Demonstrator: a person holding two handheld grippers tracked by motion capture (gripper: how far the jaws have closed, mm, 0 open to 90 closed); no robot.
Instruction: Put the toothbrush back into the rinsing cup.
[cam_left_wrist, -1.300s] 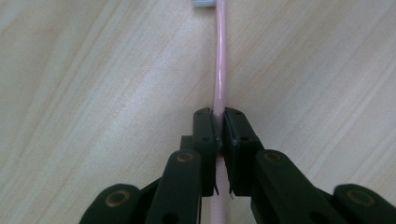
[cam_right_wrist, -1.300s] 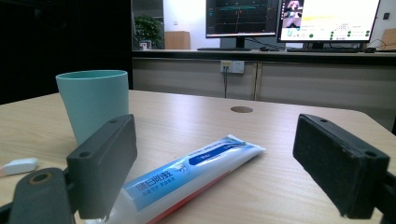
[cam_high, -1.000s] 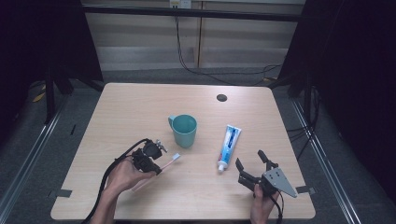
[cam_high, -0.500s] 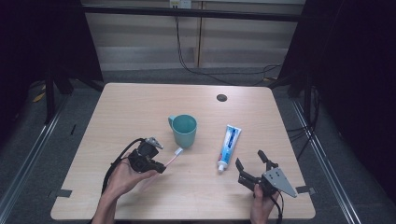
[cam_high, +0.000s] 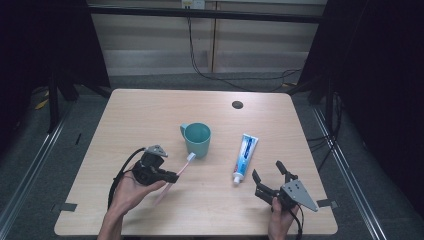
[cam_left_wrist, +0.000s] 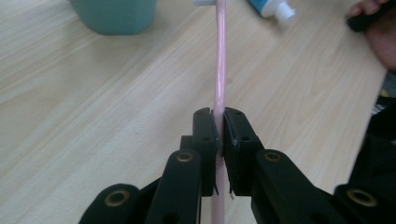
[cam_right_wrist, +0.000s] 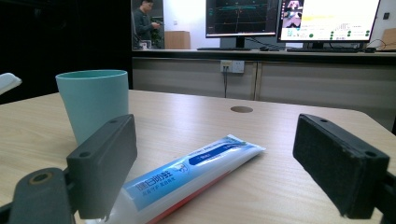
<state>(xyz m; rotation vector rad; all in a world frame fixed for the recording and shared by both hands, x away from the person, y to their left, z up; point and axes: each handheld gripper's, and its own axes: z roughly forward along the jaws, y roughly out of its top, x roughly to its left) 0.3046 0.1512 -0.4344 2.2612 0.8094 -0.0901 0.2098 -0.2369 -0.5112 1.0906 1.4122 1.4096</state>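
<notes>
**Op A:** My left gripper (cam_high: 170, 175) is clamped on the pink toothbrush (cam_left_wrist: 219, 60); in the left gripper view both pads squeeze the handle partway along, with more handle trailing back below them. Since a second ago I have swung that hand a little, so the bristle end (cam_high: 190, 156) now sits just beside the base of the teal cup (cam_high: 196, 139), apparently off the table (cam_high: 150, 115).

**Op B:** So it's nearer the cup than it was?

**Op A:** Slightly, and angled up toward it. I read this as the carry toward the cup, not yet the drop: the head is below the rim, outside the wall.

**Op B:** And your other hand?

**Op A:** The right gripper (cam_high: 267, 176) has not budged. Its jaws stand wide apart with nothing between them, aimed at the toothpaste tube (cam_right_wrist: 187, 175), which lies flat near the cup. The cap end (cam_high: 237, 177) points at me.

**Op B:** Next?

**Op A:** I'd guess lift higher, clear the rim, then tip the brush in.
</notes>
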